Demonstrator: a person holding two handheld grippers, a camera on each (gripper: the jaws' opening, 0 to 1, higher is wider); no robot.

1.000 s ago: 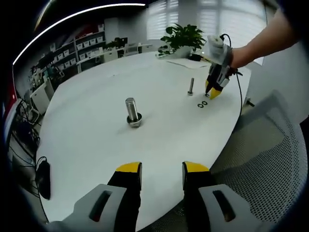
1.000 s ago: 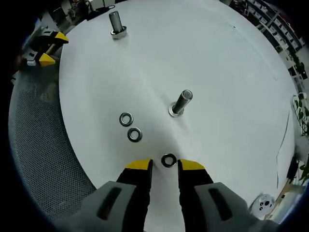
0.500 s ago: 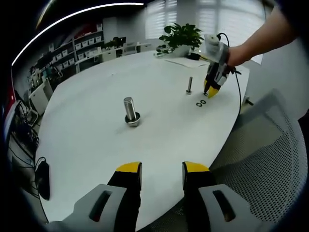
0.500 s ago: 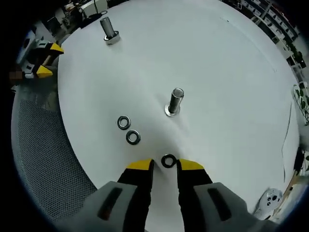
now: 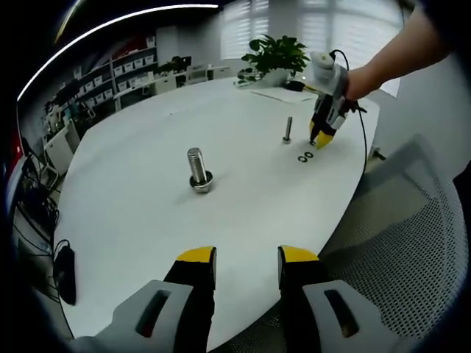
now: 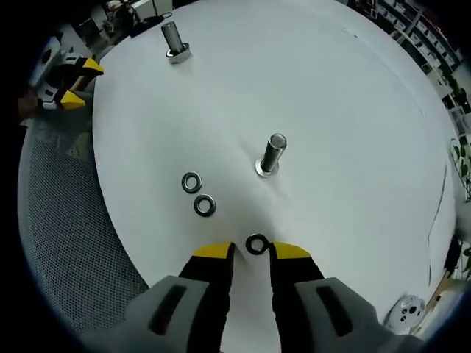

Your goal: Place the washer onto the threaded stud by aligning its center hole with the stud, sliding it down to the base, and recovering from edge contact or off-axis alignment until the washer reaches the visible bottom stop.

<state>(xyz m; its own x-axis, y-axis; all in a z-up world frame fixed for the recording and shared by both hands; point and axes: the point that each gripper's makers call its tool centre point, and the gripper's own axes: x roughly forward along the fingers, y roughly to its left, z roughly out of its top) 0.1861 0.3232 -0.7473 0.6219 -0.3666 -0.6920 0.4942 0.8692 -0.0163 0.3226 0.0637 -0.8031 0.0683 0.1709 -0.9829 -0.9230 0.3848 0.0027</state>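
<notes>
Three washers (image 6: 205,205) in right gripper view, two (image 5: 304,157) in left

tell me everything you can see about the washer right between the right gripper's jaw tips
The washer is a small flat ring, dark metal by its look, with a round center hole showing the white table through it. It lies flat on the table, just ahead of the right gripper, in the gap between the yellow jaw tips; whether they touch it I cannot tell. The threaded stud stands upright beyond it, and two more washers lie apart to one side.
</notes>
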